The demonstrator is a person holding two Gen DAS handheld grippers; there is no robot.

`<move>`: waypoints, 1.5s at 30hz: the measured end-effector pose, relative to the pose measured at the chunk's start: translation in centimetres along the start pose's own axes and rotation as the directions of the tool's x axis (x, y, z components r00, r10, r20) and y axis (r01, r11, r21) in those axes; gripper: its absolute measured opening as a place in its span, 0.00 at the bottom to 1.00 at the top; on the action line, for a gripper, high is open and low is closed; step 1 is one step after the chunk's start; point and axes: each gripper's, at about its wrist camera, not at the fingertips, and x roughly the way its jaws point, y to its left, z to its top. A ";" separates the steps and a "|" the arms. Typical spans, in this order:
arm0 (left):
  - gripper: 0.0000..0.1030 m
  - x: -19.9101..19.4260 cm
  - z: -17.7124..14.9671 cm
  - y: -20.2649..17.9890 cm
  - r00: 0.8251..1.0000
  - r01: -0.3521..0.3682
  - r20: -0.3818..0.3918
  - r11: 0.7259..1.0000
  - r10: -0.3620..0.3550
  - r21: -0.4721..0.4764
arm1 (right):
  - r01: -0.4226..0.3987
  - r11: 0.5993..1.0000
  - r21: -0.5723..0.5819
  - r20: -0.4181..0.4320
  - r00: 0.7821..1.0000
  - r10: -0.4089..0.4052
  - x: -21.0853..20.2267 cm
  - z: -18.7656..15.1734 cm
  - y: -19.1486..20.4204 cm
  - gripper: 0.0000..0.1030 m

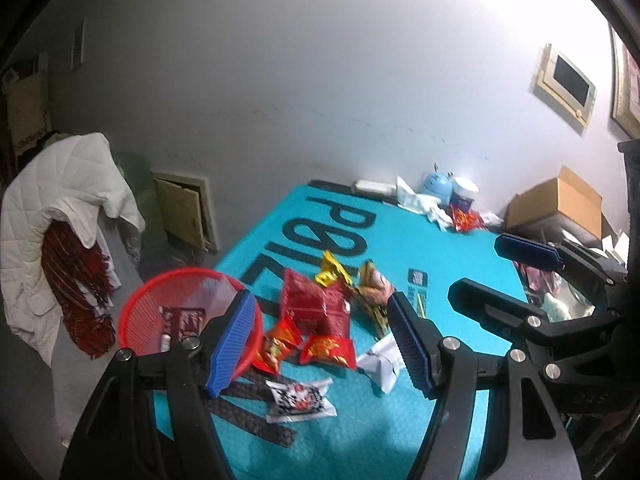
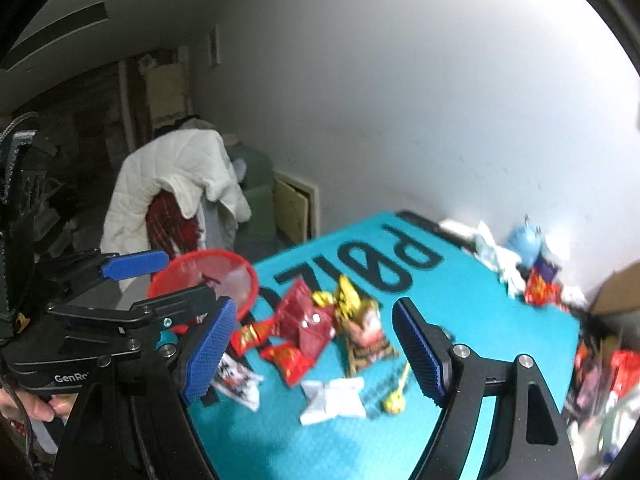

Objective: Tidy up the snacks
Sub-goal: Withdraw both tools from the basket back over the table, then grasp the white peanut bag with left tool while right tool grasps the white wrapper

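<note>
Both tools hang above the near end of the table with nothing in them. The left gripper (image 1: 324,340) has its blue pads spread wide over the heap of snacks, and the right gripper (image 2: 312,352) is spread just as wide beside it.

Under them lies the pile: a big red bag (image 1: 314,306) in the middle, small red packets (image 1: 328,350) against its near edge, a yellow packet (image 1: 332,272) and a brown one (image 1: 372,288) behind it, and a white packet (image 1: 298,398) nearest. The red basket (image 1: 160,300) sits at the left edge of the teal table (image 1: 460,280), with one dark red packet already inside.

I'd say sorting has only begun. The next move calls for lowering one tool onto a single packet without dragging its neighbours.

The right view is blurred, so labels are unreadable, and the basket's near side is hidden behind the left tool's finger.
</note>
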 end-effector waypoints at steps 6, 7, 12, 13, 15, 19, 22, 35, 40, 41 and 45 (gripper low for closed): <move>0.65 1.6 -2.3 -0.4 0.998 0.025 -0.060 1.000 -0.026 -0.012 | 0.013 0.999 0.048 -0.059 0.998 -0.010 0.9 -2.8 -0.9 0.78; 0.65 1.9 -2.6 -0.3 0.997 0.026 -0.070 1.000 -0.027 -0.016 | 0.011 0.998 0.056 -0.069 0.998 -0.007 1.2 -3.2 -1.1 0.78; 0.65 3.4 -4.6 -0.1 0.993 0.013 -0.120 0.999 -0.017 -0.032 | -0.007 0.996 0.086 -0.117 0.993 0.017 2.7 -5.6 -1.5 0.78; 0.65 3.7 -4.9 -0.1 0.992 0.010 -0.128 0.999 -0.014 -0.033 | -0.009 0.996 0.089 -0.123 0.992 0.020 3.0 -5.9 -1.5 0.78; 0.65 4.3 -5.6 0.0 0.989 0.002 -0.148 0.999 -0.007 -0.034 | -0.010 0.995 0.095 -0.138 0.990 0.023 3.7 -6.6 -1.7 0.78; 0.65 5.2 -6.7 0.2 0.985 -0.016 -0.173 0.999 0.010 -0.035 | -0.007 0.995 0.102 -0.155 0.988 0.023 4.8 -7.7 -2.0 0.78; 0.65 6.1 -7.5 0.3 0.982 -0.028 -0.190 0.999 0.020 -0.040 | -0.008 0.995 0.101 -0.163 0.986 0.025 5.7 -8.3 -2.1 0.78; 0.65 9.7 -9.6 2.2 0.968 -0.066 -0.249 0.994 0.044 -0.082 | -0.025 0.996 0.084 -0.230 0.972 0.044 10.6 -10.0 -2.6 0.78; 0.65 11.0 -10.2 3.1 0.958 -0.066 -0.285 0.992 0.033 -0.106 | -0.026 0.997 0.078 -0.264 0.963 0.046 12.5 -10.2 -2.8 0.78; 0.65 11.2 -10.3 3.3 0.955 -0.062 -0.296 0.992 0.026 -0.113 | -0.028 0.996 0.080 -0.272 0.961 0.049 12.9 -10.3 -2.9 0.78; 0.65 11.9 -10.5 3.2 0.951 -0.060 -0.307 0.991 0.020 -0.120 | -0.039 0.995 0.090 -0.300 0.952 0.065 14.0 -10.8 -3.0 0.78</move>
